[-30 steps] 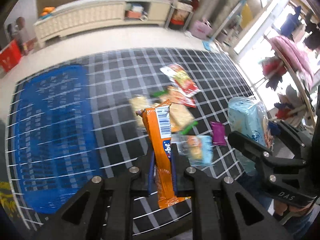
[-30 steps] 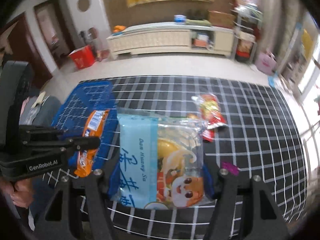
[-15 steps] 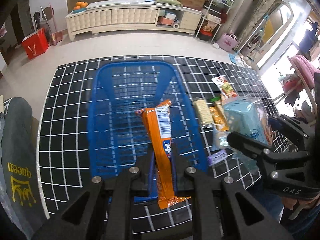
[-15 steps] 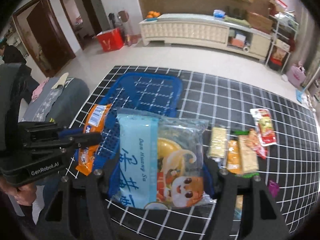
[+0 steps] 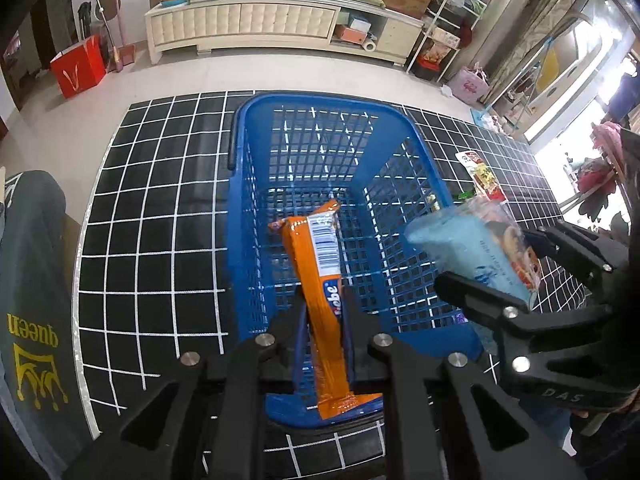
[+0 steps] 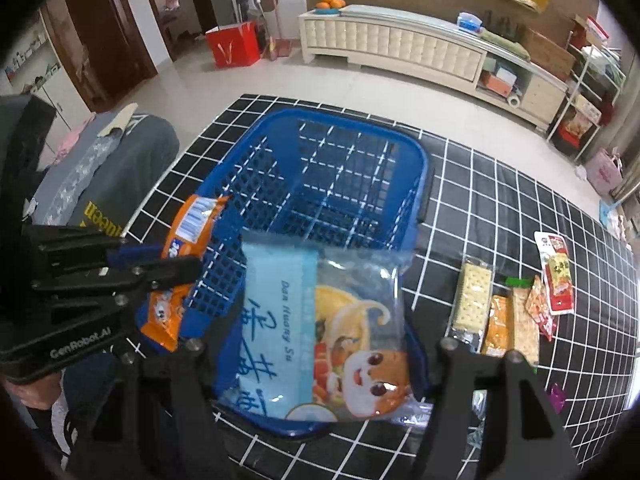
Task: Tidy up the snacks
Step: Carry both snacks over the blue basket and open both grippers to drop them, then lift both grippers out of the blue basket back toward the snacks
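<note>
A blue mesh basket [image 5: 236,216] [image 6: 416,184] stands on the black grid mat. My left gripper [image 5: 325,320] is shut on an orange snack bar [image 5: 318,276] and holds it over the basket's near end; the bar also shows in the right wrist view [image 6: 188,236]. My right gripper [image 6: 316,354] is shut on a light-blue snack bag [image 6: 320,332] with a cartoon face, held over the basket's near right corner. The bag also shows in the left wrist view [image 5: 476,252], with the right gripper [image 5: 516,276] around it.
Several snack packets lie on the mat right of the basket: cracker packs [image 6: 474,296], a red packet [image 6: 558,272] and a small purple one [image 6: 557,394]. A grey garment [image 5: 28,300] lies at the mat's left edge. A cream cabinet [image 5: 256,24] stands across the floor.
Both grippers have swung left from the loose snacks to over the blue basket, each still holding its snack. The basket now fills the middle of both views.
</note>
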`<state>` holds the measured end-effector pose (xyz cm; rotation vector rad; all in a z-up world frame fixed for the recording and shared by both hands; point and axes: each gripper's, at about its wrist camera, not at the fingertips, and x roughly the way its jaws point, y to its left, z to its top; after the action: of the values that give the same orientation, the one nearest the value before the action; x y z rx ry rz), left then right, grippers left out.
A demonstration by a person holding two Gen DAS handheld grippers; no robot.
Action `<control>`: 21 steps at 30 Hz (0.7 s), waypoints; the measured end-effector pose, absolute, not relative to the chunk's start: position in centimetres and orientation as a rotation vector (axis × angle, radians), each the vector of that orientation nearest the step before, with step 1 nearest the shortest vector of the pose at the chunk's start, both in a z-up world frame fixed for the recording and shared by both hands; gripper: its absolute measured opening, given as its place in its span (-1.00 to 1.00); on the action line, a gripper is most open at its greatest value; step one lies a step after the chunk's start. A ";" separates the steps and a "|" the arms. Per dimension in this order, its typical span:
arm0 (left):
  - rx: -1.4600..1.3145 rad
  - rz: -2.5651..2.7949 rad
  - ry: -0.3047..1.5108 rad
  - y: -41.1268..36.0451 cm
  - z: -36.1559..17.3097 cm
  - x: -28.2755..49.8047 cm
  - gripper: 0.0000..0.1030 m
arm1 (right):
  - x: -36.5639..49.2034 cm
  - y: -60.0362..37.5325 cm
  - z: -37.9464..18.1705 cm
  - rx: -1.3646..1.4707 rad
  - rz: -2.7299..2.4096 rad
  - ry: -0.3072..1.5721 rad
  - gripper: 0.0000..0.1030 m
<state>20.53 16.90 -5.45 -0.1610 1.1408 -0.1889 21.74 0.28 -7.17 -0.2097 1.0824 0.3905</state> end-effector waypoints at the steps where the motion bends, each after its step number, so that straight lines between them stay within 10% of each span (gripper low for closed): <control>1: -0.154 -0.185 1.140 17.0 -5.5 20.5 -0.75 | 21.8 0.4 -7.4 -0.222 0.385 1.082 0.39; 6: -0.171 -0.203 1.147 17.4 -6.2 20.4 -0.36 | 21.7 1.0 -7.8 -0.234 0.393 1.098 0.61; 21: -0.093 -0.210 1.121 13.2 -2.9 18.1 -0.35 | 18.6 -4.3 -3.4 -0.214 0.335 1.012 0.76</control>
<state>18.08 13.16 -2.91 -0.0928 1.1214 -0.2100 18.56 -4.32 -3.37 -0.2139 1.0120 0.3351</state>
